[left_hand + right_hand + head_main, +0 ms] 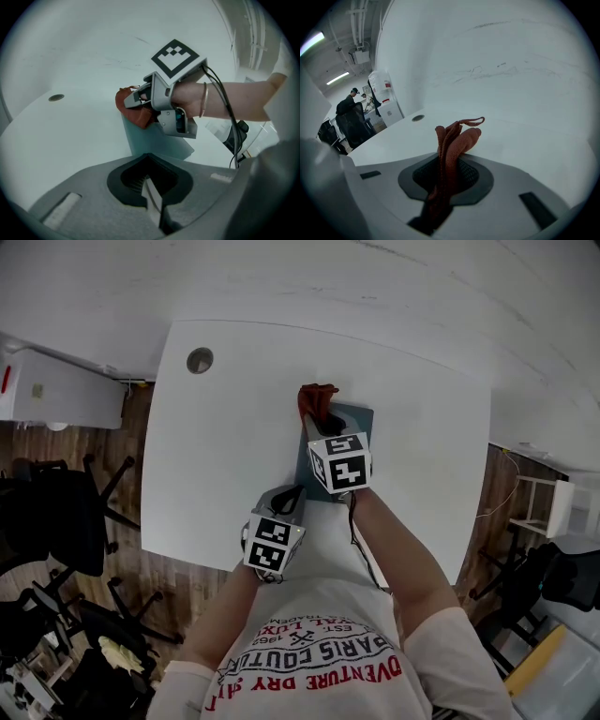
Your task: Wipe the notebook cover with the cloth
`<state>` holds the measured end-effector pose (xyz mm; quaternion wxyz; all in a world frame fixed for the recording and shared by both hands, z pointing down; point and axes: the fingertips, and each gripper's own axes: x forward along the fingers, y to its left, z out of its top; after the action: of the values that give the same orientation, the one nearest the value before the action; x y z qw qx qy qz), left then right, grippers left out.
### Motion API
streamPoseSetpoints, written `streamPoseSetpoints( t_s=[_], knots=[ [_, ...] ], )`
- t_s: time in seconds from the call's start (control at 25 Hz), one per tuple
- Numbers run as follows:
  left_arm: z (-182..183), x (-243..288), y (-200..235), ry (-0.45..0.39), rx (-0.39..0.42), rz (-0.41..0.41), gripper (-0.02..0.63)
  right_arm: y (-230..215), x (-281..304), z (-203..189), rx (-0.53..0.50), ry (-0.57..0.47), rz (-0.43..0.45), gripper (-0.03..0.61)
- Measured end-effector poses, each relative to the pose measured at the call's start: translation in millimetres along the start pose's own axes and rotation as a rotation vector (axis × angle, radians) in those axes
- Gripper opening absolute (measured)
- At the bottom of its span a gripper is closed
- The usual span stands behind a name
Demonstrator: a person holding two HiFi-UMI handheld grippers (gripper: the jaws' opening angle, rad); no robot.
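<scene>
Red cloth [317,397], clamped in right gripper [323,422], overlaps notebook [360,421].

Bright, even, diffuse light fills all 3 views. The white table [234,446] is nearly blown out in the head view and takes a cool bluish cast in the left gripper view. The wooden floor [131,549] beside it reads dim. 2 ceiling strip lights [340,76] glow at the upper left of the right gripper view. Both gripper views are fisheye circles with black corners and bent lines near the rim. The red cloth [451,140] close to the lens looks slightly soft. The head view bows the table's edges.
</scene>
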<state>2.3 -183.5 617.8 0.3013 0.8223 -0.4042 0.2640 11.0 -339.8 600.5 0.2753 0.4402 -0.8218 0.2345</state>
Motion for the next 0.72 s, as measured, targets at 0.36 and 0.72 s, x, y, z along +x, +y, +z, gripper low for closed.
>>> streamPoseSetpoints(
  t_s=[0.36,0.72],
  knots=[
    [0.2,2.5,0.1,-0.002,0.005,0.032,0.009,-10.7,0.5,-4.4,0.030,0.009,0.013,0.074],
    [-0.3,2.9,0.6,0.007,-0.021,0.020,0.009,-33.8,-9.6,-12.0,0.036,0.036,-0.027,0.075]
  ],
)
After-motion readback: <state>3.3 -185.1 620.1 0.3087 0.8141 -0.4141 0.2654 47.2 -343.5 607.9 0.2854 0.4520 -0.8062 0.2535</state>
